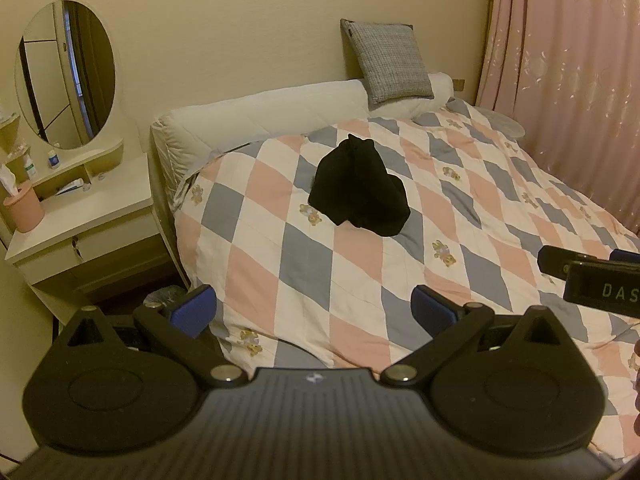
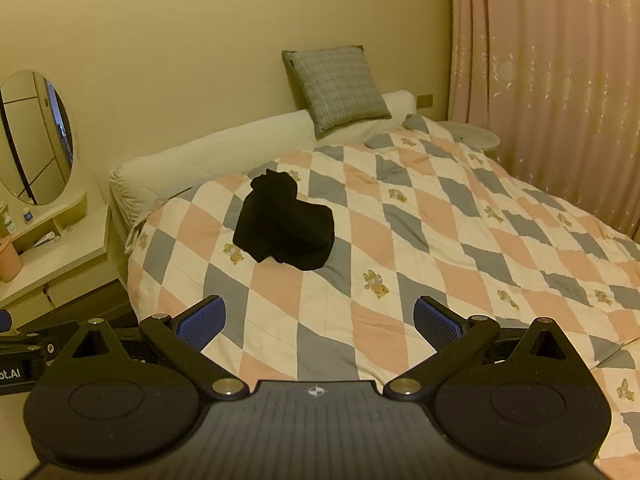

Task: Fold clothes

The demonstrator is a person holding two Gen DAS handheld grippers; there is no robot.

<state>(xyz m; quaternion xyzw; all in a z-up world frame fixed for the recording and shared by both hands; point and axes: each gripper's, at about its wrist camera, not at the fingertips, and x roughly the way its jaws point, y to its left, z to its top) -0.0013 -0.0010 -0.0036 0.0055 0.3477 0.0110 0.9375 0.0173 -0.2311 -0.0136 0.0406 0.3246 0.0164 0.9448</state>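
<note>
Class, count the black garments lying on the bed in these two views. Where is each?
1. A single bunched black garment sits on the checked quilt near the headboard end. Further pieces may be hidden inside the bundle.

Black garment (image 1: 359, 189) lies bunched on checked quilt (image 1: 460, 216).

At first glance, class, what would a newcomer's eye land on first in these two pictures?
The black garment stands out first, heaped in a crumpled mound on the checked quilt, towards the headboard end. Next comes the grey cushion propped against the wall above the white bolster. Close to the lens, the left gripper and right gripper hover over the bed's near edge, jaws wide apart and empty.
</note>
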